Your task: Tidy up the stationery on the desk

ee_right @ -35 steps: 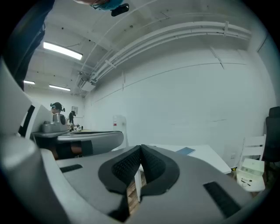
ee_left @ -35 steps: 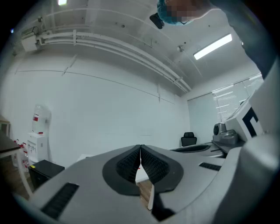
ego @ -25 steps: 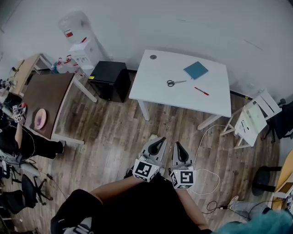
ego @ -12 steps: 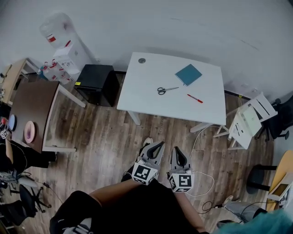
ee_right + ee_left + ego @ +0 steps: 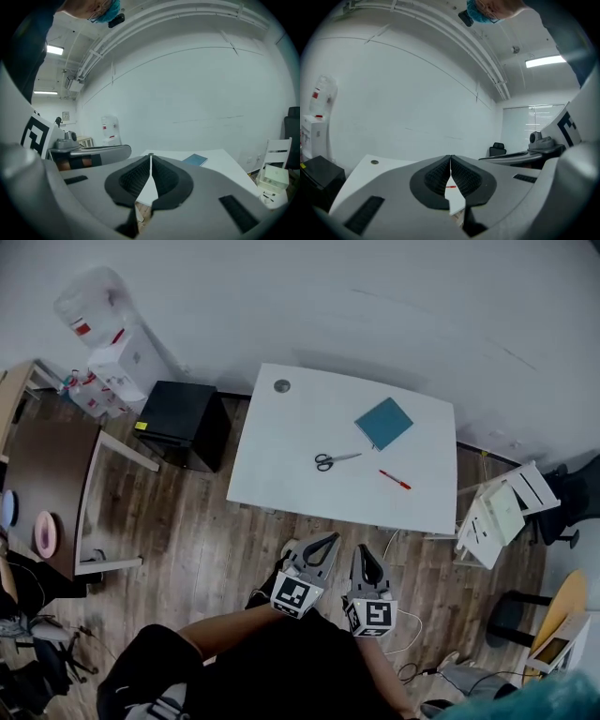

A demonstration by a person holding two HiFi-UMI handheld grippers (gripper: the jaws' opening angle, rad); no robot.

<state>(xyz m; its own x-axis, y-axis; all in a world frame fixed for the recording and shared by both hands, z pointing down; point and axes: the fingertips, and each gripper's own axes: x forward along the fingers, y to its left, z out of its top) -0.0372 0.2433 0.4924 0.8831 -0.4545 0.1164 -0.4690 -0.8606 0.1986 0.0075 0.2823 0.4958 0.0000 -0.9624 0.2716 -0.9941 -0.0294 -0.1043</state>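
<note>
Spreading under everything is the brown wood-plank floor, and against the plain pale wall stands the white rectangular counter — the largest piece of furniture near the person. Off to the left sits a dark brown wooden table. Behind it is a white water dispenser topped with a clear bottle. A low black box-shaped cabinet stands just beside the counter's left end. By the counter's right end stands a white slatted chair. A thin white cable loops on the floor near the person.

The person stands short of the counter's near edge, holding both tools side by side, close in to the body. The left claw has its jaws pressed together with nothing held; in the left gripper view the ribbed black pads meet at their tips. The right claw is likewise closed on nothing — its pads touch at the tips in the right gripper view. Both point toward the counter and neither reaches it.

Toward the counter's back right lies the flat teal square notebook, turned at an angle to the edges. In front of it and to its left, near the middle of the top, lie the black-handled metal scissors. The slim red pen lies slantwise to the right of the scissors, apart from both them and the notebook. A small grey round disc sits at the far left corner.
</note>
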